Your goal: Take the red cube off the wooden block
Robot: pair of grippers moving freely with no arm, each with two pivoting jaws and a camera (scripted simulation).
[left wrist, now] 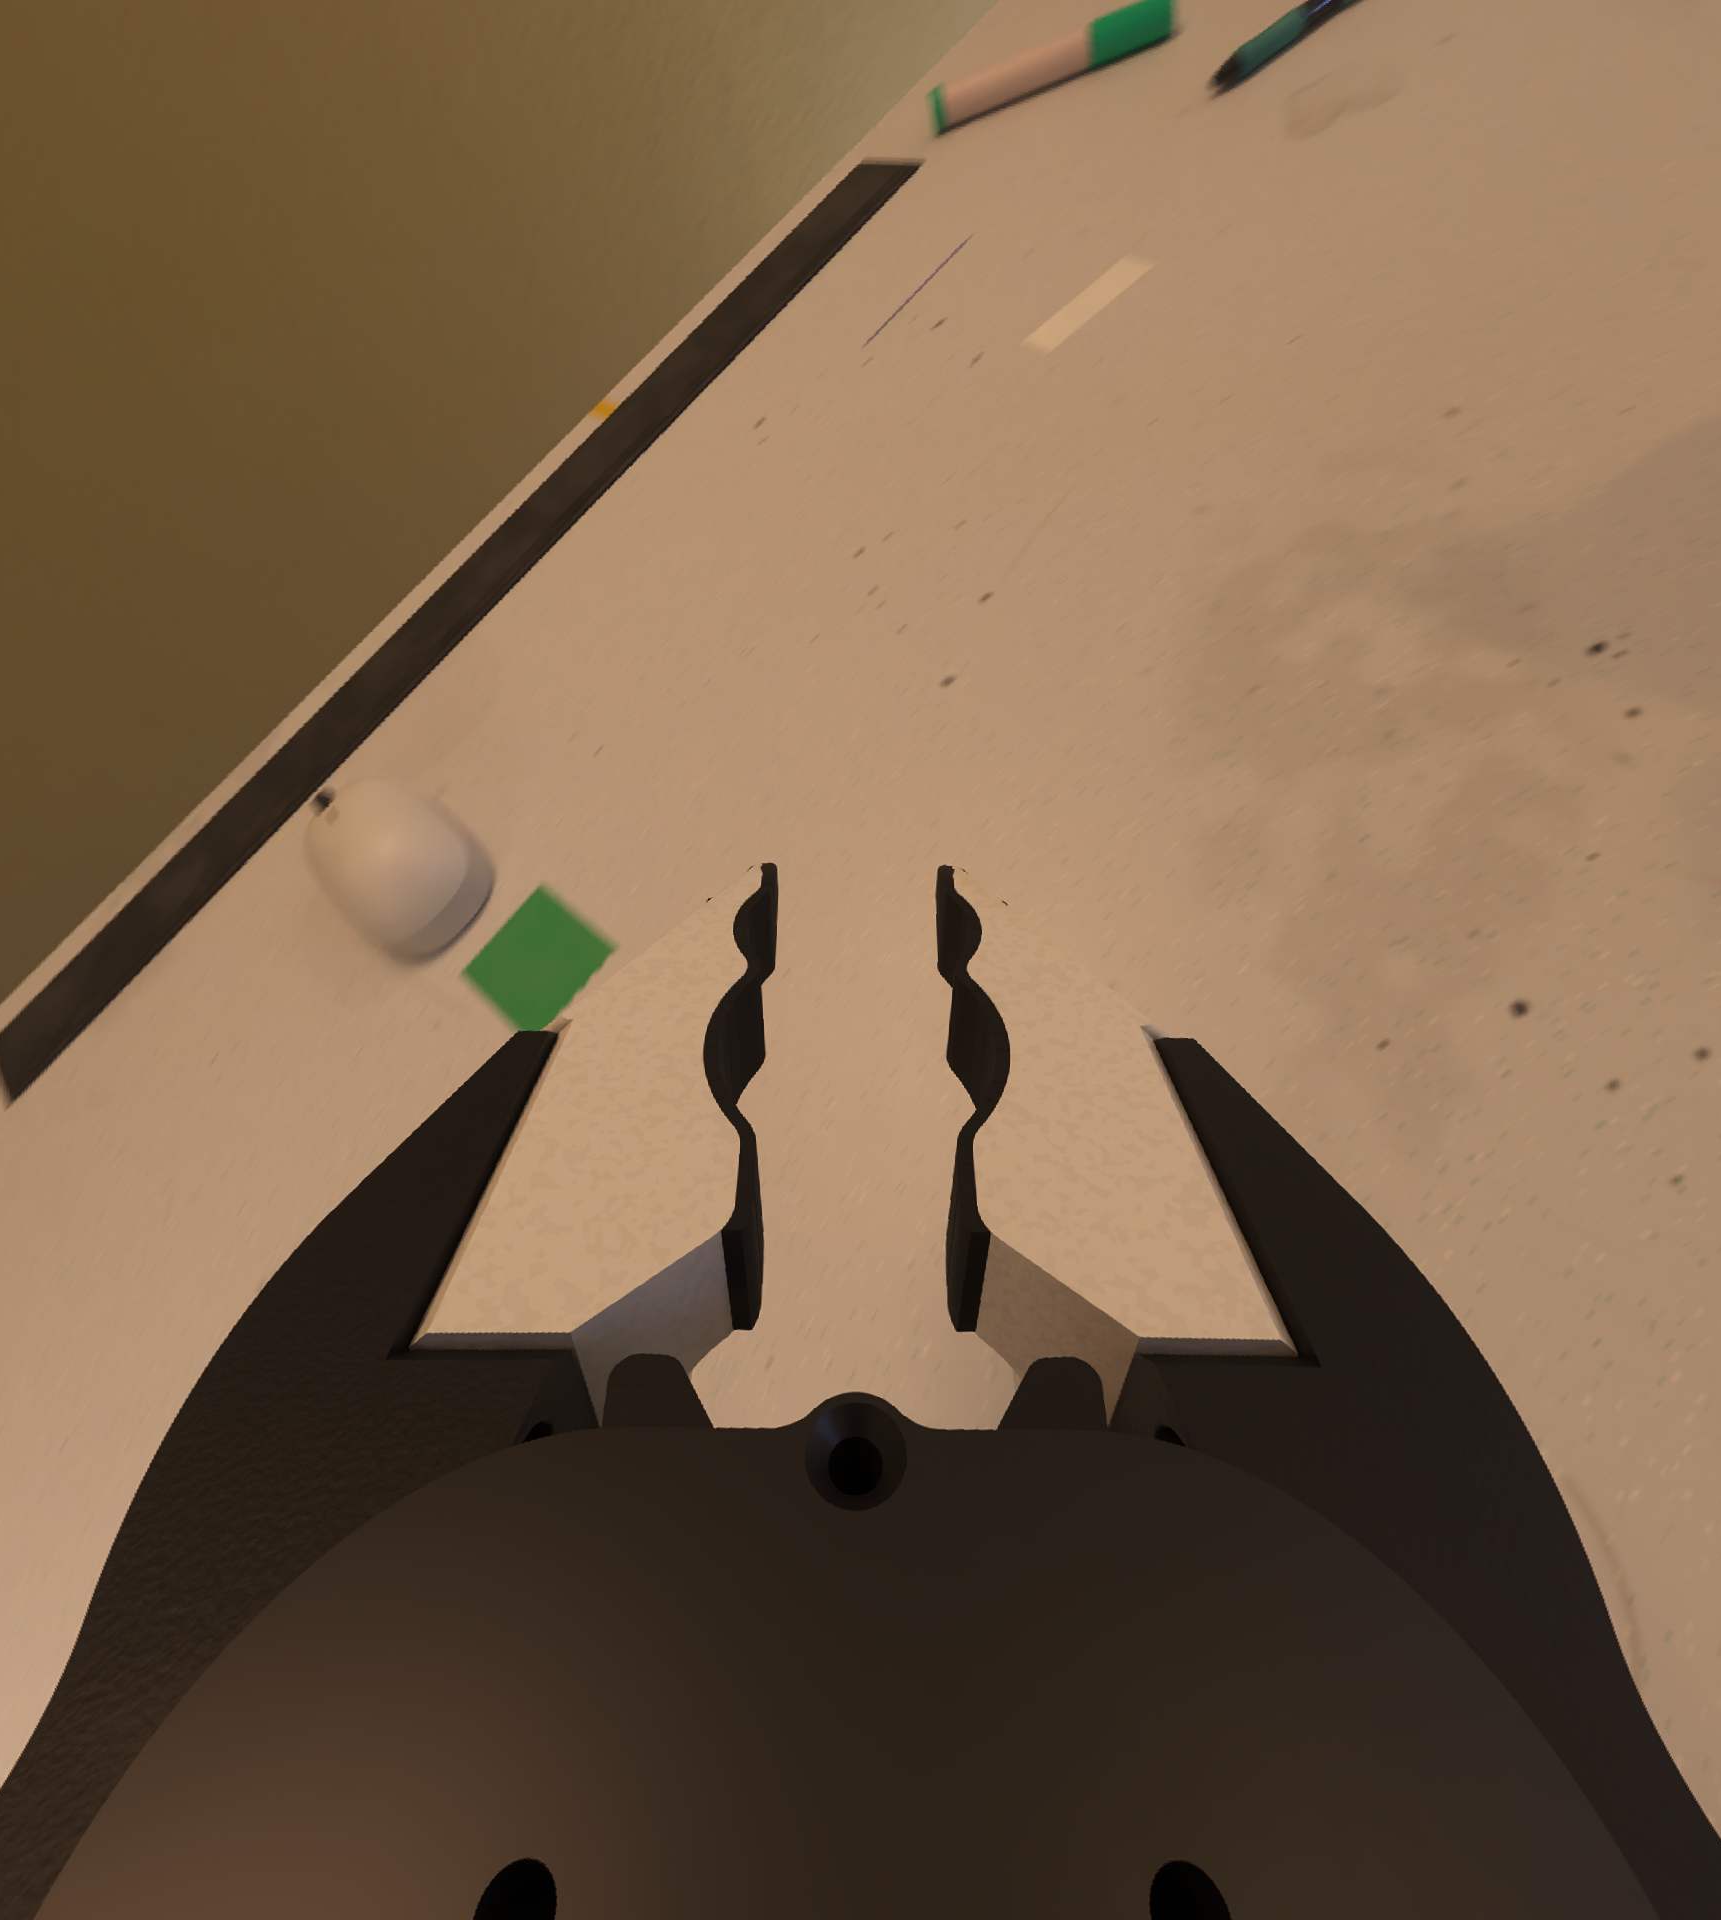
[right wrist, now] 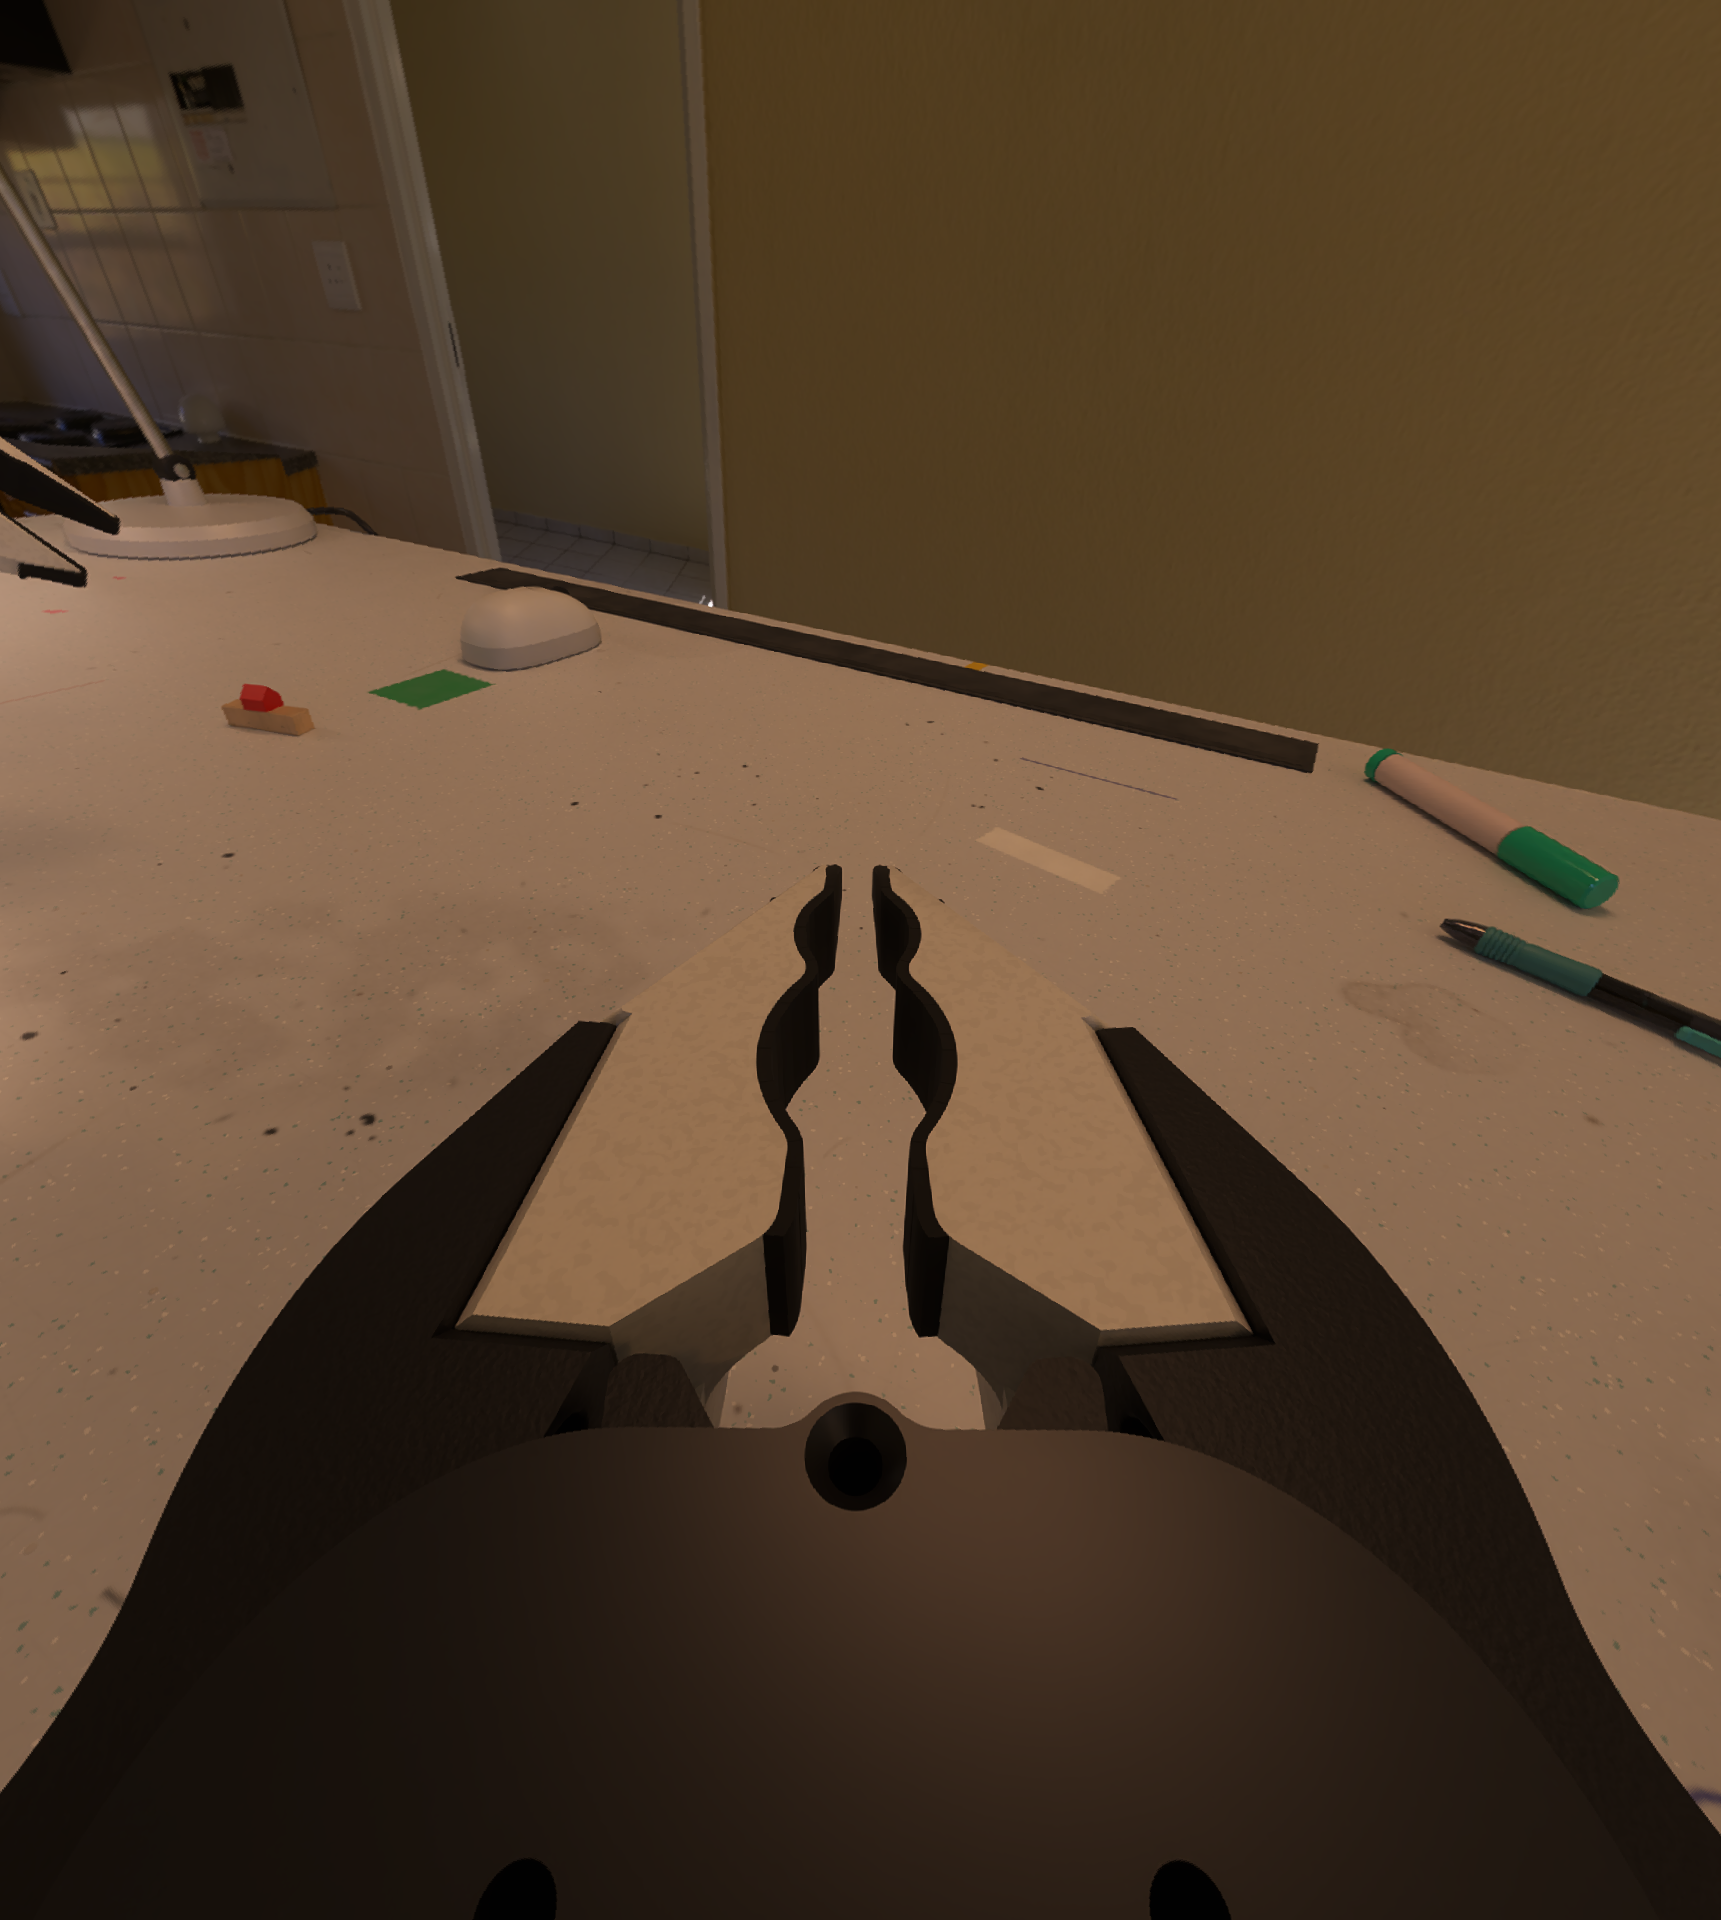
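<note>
In the right wrist view a small red cube [right wrist: 261, 697] sits on top of a flat wooden block [right wrist: 282, 719] on the table, far ahead to the left. My right gripper [right wrist: 856, 873] is far from them, low over the table, its jaws closed to a thin slit with nothing between. My left gripper [left wrist: 856, 873] is open and empty. It also shows in the right wrist view [right wrist: 97, 551] at the left edge, above and left of the cube. The cube and block are not in the left wrist view.
A white rounded object [right wrist: 527, 629] and a flat green square [right wrist: 430, 688] lie just right of the block. A white lamp base [right wrist: 191, 525] stands behind. A black strip [right wrist: 939, 675] runs along the table's far edge. A green-capped marker [right wrist: 1490, 831] and a pen [right wrist: 1625, 997] lie at the right.
</note>
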